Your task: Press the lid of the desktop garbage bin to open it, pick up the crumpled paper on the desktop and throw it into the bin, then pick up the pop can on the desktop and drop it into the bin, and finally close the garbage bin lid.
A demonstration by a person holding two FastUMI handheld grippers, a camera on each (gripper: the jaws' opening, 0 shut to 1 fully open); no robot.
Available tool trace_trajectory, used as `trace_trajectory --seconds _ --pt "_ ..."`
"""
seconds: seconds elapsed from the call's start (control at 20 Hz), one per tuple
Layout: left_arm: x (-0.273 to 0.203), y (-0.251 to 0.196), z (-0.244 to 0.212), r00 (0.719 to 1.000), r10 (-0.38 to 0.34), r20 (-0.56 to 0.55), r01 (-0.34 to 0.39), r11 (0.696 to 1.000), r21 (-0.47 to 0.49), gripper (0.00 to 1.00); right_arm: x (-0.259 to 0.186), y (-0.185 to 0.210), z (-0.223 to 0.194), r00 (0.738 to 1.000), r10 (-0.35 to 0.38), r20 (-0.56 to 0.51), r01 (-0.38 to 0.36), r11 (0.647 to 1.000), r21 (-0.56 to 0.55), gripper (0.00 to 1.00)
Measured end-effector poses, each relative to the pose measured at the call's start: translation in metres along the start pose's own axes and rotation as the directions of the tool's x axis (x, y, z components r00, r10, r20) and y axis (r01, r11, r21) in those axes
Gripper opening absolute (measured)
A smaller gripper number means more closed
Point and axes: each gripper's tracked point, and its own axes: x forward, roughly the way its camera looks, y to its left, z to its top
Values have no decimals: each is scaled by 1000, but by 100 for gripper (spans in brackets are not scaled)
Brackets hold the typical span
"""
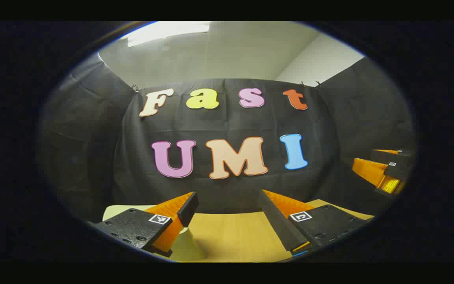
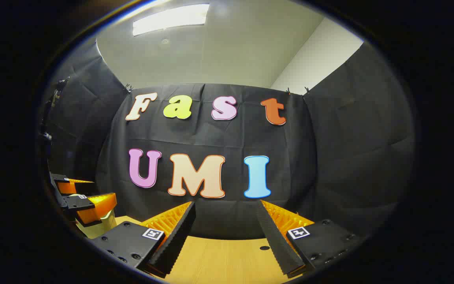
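My left gripper (image 1: 226,202) is open, held just above the wooden table (image 1: 235,236) with nothing between its fingers. A pale cream body, apparently the bin (image 1: 189,246), sits under and beside its left finger, mostly hidden by it. In the right gripper view my right gripper (image 2: 226,209) is also open and empty over the table (image 2: 219,262). Far left in that view the left gripper (image 2: 99,191) hovers over the same pale bin (image 2: 93,228). At the right rim of the left gripper view the right gripper (image 1: 365,156) hangs at about the same height.
Black cloth walls close the booth behind and on both sides, right at the table's far edge. A small dark hole (image 2: 264,247) marks the tabletop near my right gripper's right finger.
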Motion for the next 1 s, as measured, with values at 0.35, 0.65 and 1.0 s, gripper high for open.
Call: trace_trajectory --seconds 0.35,0.65,1.0 --pt "-10 13 7 999 47 9 -47 999 7 94 -5 9 -6 999 31 -44 -29 999 28 100" --pt "-7 16 6 998 66 9 -66 998 13 93 -5 -4 -12 997 19 -74 -16 999 30 98" --pt "0 16 2 997 71 -2 -71 997 20 94 -3 -17 -19 996 6 -88 -3 999 32 98"
